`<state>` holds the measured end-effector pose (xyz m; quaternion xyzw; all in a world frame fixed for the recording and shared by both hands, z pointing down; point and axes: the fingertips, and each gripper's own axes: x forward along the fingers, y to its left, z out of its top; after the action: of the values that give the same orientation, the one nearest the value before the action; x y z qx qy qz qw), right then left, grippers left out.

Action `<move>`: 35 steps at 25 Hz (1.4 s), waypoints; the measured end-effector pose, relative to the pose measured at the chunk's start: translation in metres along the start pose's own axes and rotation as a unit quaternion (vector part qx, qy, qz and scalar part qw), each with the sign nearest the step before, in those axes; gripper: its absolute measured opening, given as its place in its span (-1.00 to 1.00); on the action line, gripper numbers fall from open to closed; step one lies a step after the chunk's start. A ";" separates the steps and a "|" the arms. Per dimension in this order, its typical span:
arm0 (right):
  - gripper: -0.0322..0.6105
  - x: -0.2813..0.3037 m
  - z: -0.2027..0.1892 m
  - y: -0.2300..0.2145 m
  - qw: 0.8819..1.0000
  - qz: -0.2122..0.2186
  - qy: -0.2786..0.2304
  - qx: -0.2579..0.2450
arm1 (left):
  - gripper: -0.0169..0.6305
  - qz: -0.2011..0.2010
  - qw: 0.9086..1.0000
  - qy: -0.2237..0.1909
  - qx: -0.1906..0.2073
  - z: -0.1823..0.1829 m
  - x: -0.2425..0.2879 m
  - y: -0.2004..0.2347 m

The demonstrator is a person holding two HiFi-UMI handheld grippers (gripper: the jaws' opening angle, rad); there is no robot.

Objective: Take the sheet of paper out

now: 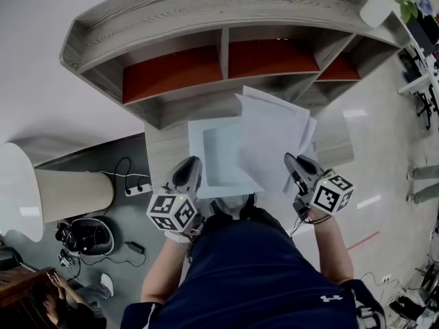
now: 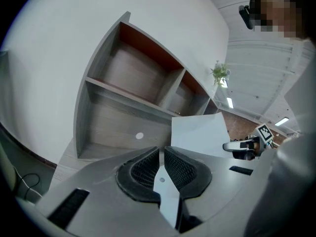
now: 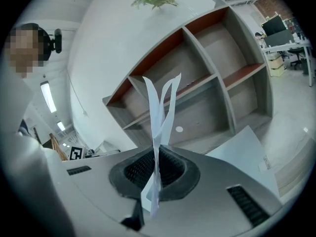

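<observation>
Head view: in front of the curved shelf unit [image 1: 185,12], the sheet of paper [image 1: 271,139] is up and clear of the white folder [image 1: 214,157]. It's really a small loose sheaf, and how many leaves I can't count. The right gripper [image 1: 293,164] has it by the lower edge, and its upper edge reaches the shelf unit's bottom row. The left gripper [image 1: 188,168] holds the folder on the paper's left. The paper covers the folder's right side, and the person's chest hides the bottom edge.

Left gripper view: the left gripper [image 2: 161,153] has its jaws clenched on a thin pale edge, and that's the folder [image 2: 197,135] fanning out below the shelf unit [image 2: 123,117]. The right gripper [image 2: 238,146] shows small beyond it, half hidden.

Right gripper view: the right gripper [image 3: 157,158] is pinched tight on the paper [image 3: 160,107]. It's seen edge-on against the shelf unit [image 3: 207,83], leaves splaying at the top, faces unreadable. The folder [image 3: 247,152] sits lower right, its near corner hidden by the gripper body.
</observation>
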<state>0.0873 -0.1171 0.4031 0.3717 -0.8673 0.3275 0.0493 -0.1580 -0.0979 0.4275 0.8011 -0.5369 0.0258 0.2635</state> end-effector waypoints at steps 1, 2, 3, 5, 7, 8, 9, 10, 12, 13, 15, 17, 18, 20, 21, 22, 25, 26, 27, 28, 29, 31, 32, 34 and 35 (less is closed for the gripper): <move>-0.86 -0.001 0.003 0.006 1.000 0.006 -0.002 -0.007 | -0.82 0.000 1.000 -0.001 0.000 0.000 0.000 0.000; -0.86 -0.001 0.006 0.012 1.000 0.013 -0.004 -0.011 | -0.82 0.000 1.000 -0.001 0.000 0.001 -0.001 0.000; -0.86 -0.001 0.009 0.018 1.000 0.020 -0.007 -0.014 | -0.82 0.000 1.000 -0.002 0.000 0.002 -0.001 0.000; -0.86 -0.001 0.015 0.029 0.999 0.036 -0.014 -0.013 | -0.82 0.000 1.000 -0.004 0.001 0.003 -0.002 0.000; -0.86 -0.002 0.021 0.038 0.998 0.050 -0.022 -0.009 | -0.82 -0.001 1.000 -0.006 0.001 0.004 -0.003 0.000; -0.86 -0.002 0.024 0.042 0.998 0.055 -0.026 -0.010 | -0.82 -0.001 1.000 -0.006 0.000 0.004 -0.003 -0.001; -0.86 -0.003 0.027 0.046 0.998 0.059 -0.029 -0.014 | -0.82 0.000 1.000 -0.006 0.000 0.004 -0.003 -0.001; -0.86 -0.003 0.030 0.050 0.997 0.062 -0.032 -0.020 | -0.82 0.000 1.000 -0.006 0.000 0.004 -0.004 -0.002; -0.86 -0.004 0.034 0.057 0.997 0.066 -0.036 -0.034 | -0.82 0.001 1.000 -0.006 0.000 0.004 -0.005 -0.002; -0.86 -0.004 0.035 0.060 0.996 0.068 -0.038 -0.040 | -0.82 0.002 1.000 -0.006 -0.001 0.004 -0.006 -0.002; -0.86 -0.005 0.038 0.066 0.995 0.071 -0.041 -0.048 | -0.82 0.003 1.000 -0.006 -0.002 0.004 -0.007 -0.001; -0.86 -0.006 0.041 0.071 0.995 0.076 -0.045 -0.053 | -0.82 0.004 1.000 -0.006 -0.002 0.004 -0.009 -0.001; -0.86 -0.006 0.042 0.073 0.994 0.080 -0.047 -0.054 | -0.82 0.004 1.000 -0.006 -0.002 0.004 -0.009 0.000; -0.86 -0.006 0.044 0.078 0.993 0.088 -0.048 -0.059 | -0.82 0.004 1.000 -0.009 -0.002 0.006 -0.010 -0.001; -0.86 -0.006 0.045 0.080 0.993 0.092 -0.049 -0.061 | -0.82 0.004 1.000 -0.011 -0.002 0.007 -0.010 -0.001; -0.86 -0.005 0.046 0.082 0.992 0.095 -0.050 -0.063 | -0.82 0.004 1.000 -0.011 -0.002 0.006 -0.010 -0.001; -0.86 -0.007 0.046 0.087 0.991 0.103 -0.051 -0.065 | -0.82 0.003 1.000 -0.010 -0.004 0.004 -0.010 -0.003; -0.86 -0.008 0.047 0.089 0.991 0.106 -0.050 -0.066 | -0.82 0.004 1.000 -0.010 -0.004 0.003 -0.010 -0.003; -0.86 -0.008 0.047 0.091 0.991 0.110 -0.050 -0.067 | -0.82 0.004 1.000 -0.009 -0.004 0.003 -0.010 -0.004; -0.86 -0.008 0.047 0.093 0.990 0.113 -0.049 -0.068 | -0.82 0.003 1.000 -0.009 -0.004 0.003 -0.010 -0.004; -0.86 -0.009 0.048 0.096 0.990 0.117 -0.048 -0.070 | -0.82 0.003 1.000 -0.009 -0.004 0.003 -0.010 -0.005; -0.86 -0.008 0.049 0.099 0.989 0.121 -0.046 -0.075 | -0.82 0.002 1.000 -0.009 -0.004 0.002 -0.010 -0.005; -0.85 -0.008 0.050 0.100 0.988 0.123 -0.046 -0.077 | -0.82 0.003 1.000 -0.008 -0.004 0.002 -0.010 -0.005; -0.86 -0.007 0.051 0.103 0.988 0.125 -0.043 -0.080 | -0.82 0.002 1.000 -0.007 -0.005 0.001 -0.010 -0.005; -0.86 -0.007 0.051 0.103 0.988 0.126 -0.042 -0.081 | -0.82 0.001 1.000 -0.006 -0.006 0.000 -0.010 -0.006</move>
<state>0.0303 -0.0907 0.3063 0.2674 -0.9321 0.2441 0.0014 -0.1569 -0.0883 0.4217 0.7991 -0.5396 0.0178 0.2646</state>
